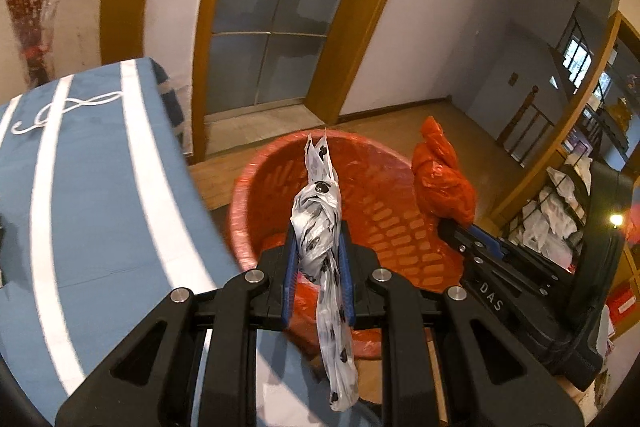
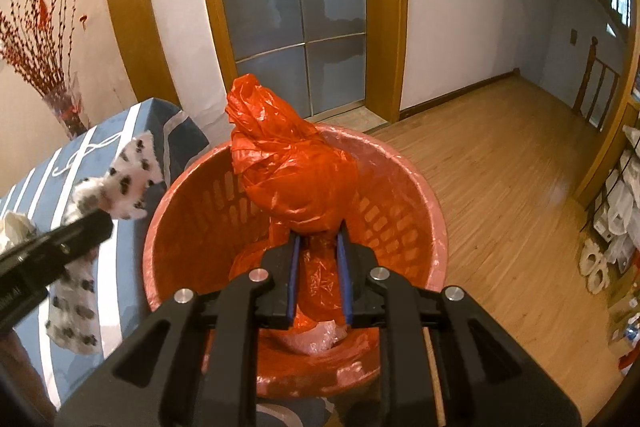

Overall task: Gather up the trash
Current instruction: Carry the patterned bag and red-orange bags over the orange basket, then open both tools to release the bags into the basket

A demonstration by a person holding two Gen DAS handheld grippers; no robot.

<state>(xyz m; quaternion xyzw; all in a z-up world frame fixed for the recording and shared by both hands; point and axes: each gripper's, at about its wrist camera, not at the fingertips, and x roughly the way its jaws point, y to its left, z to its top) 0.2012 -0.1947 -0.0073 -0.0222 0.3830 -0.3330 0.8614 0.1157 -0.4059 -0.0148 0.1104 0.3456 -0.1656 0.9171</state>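
My left gripper [image 1: 318, 247] is shut on a white plastic bag with black spots [image 1: 320, 223], held over the near rim of a red plastic basket [image 1: 384, 195]. The bag hangs down below the fingers. My right gripper [image 2: 319, 243] is shut on a crumpled red plastic bag [image 2: 288, 163], held above the same basket [image 2: 400, 195]. In the right wrist view the left gripper [image 2: 96, 223] with the spotted bag [image 2: 128, 179] is at the left. In the left wrist view the right gripper [image 1: 456, 227] with the red bag [image 1: 440, 179] is at the right. The basket is lined with red plastic.
A table with a blue and white striped cloth [image 1: 80, 187] stands left of the basket. A glass door with a wooden frame [image 2: 292, 7] is behind. Wooden floor [image 2: 500, 187] lies to the right, with shelves of goods [image 2: 616, 227] at the far right.
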